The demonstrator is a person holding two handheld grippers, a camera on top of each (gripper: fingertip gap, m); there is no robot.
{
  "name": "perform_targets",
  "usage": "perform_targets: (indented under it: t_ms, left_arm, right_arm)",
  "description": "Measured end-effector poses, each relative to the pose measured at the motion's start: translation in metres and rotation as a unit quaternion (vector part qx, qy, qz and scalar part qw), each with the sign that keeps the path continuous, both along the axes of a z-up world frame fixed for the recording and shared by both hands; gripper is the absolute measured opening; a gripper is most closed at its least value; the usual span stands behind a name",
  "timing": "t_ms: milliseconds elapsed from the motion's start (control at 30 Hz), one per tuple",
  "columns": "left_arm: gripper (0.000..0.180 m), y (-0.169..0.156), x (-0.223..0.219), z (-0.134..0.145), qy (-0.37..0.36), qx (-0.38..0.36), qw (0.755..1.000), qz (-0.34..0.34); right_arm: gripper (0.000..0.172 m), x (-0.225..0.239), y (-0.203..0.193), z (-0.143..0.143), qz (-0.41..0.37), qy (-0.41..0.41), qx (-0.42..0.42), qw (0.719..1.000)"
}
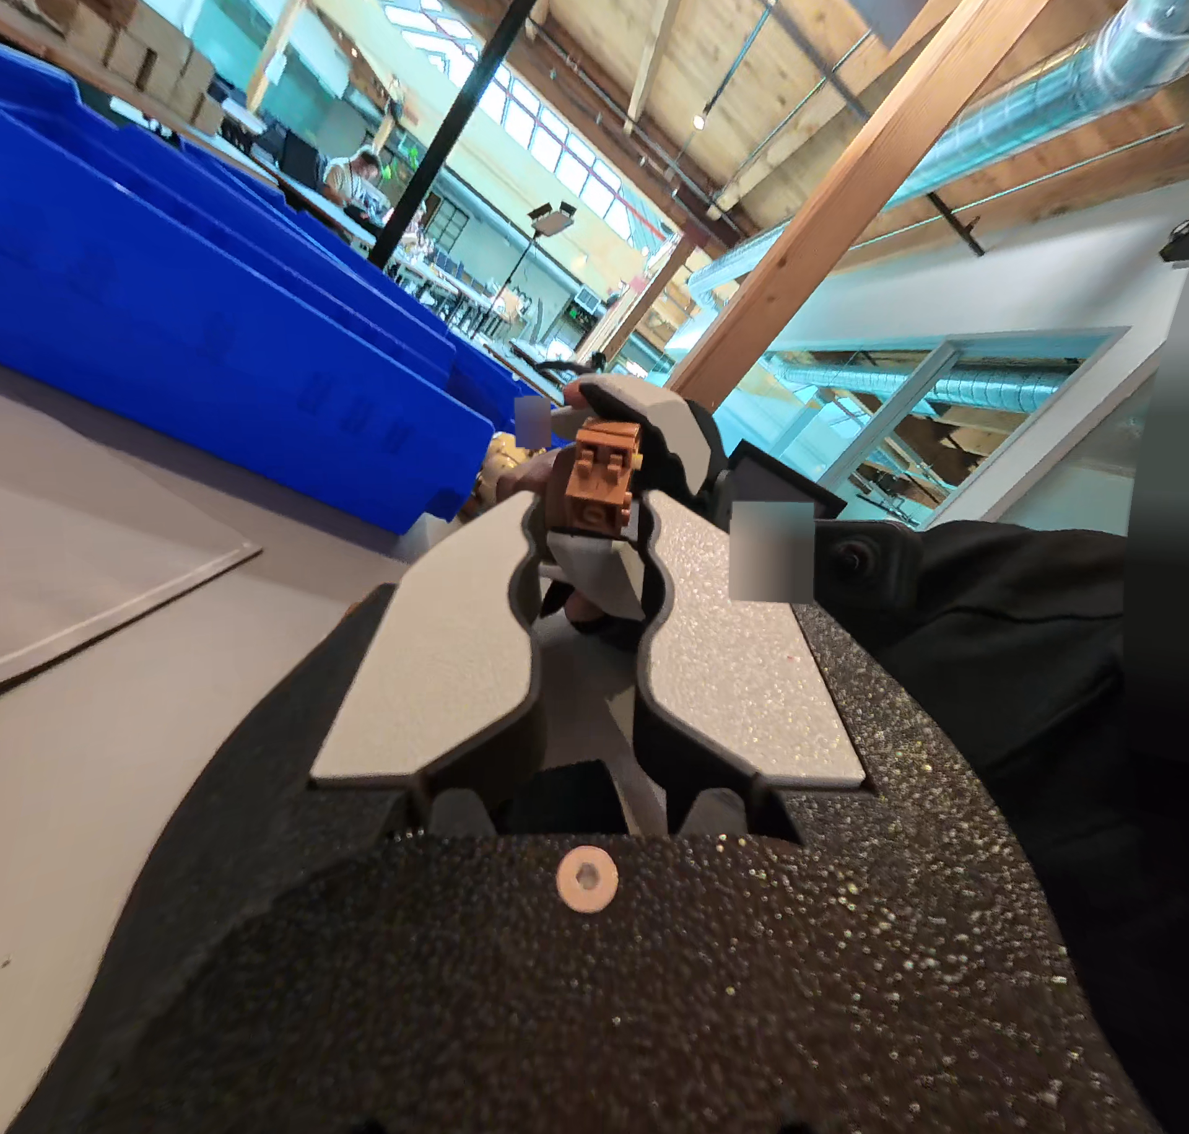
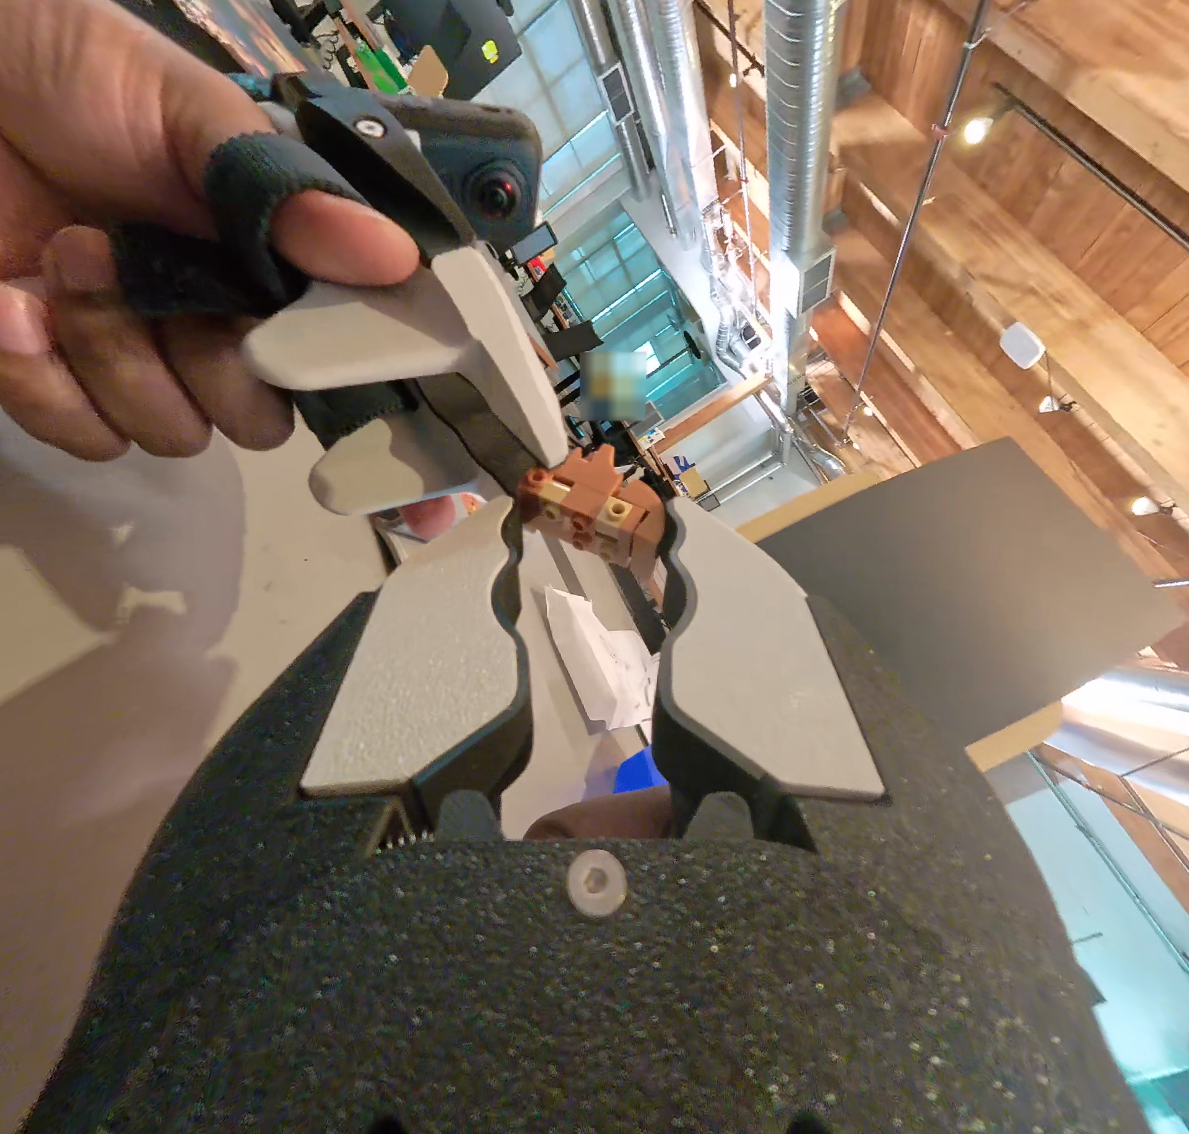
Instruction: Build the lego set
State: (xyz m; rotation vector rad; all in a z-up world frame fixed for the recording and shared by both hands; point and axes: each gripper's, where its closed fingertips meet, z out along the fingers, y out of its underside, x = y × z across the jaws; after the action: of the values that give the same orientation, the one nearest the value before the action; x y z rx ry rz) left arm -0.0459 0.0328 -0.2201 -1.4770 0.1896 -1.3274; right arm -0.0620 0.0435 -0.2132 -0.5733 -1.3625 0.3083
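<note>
Right tongs (image 2: 589, 524) clamped on a brown brick model (image 2: 589, 511); left tongs (image 1: 589, 511) closed on the same model (image 1: 598, 479), above the counter (image 1: 193, 685).

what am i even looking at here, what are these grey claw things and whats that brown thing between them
These are two hand-held grippers, each a pair of grey fingers worked by a person's hand, not a robot arm. Each carries a camera looking forward along its own fingers, so each picture is shot from one gripper.

In the left gripper's view, the other gripper reaches in from ahead. In the right gripper's view, the person's hand works the left one.

Between them, lifted off the table, is a small brown toy-brick build with tan pieces. The right gripper's fingers clamp it on both sides. The left gripper's fingertips are at one end of it, though whether they press on it is unclear.

Blue plastic bins stand on the grey table, and white paper lies below.
</note>
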Motion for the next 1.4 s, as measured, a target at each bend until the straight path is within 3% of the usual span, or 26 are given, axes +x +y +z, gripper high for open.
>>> perform_targets:
  t_ms: [800,1400]
  left_arm:
    - [0.020,-0.003,0.008,0.010,-0.036,0.029,0.999,-0.011]
    - [0.019,-0.008,0.012,0.007,0.017,0.050,0.998,-0.017]
  right_arm:
    - [0.041,-0.001,-0.012,0.001,0.002,0.016,0.021,1.000]
    - [0.037,0.002,-0.019,0.002,0.035,0.015,0.032,0.999]
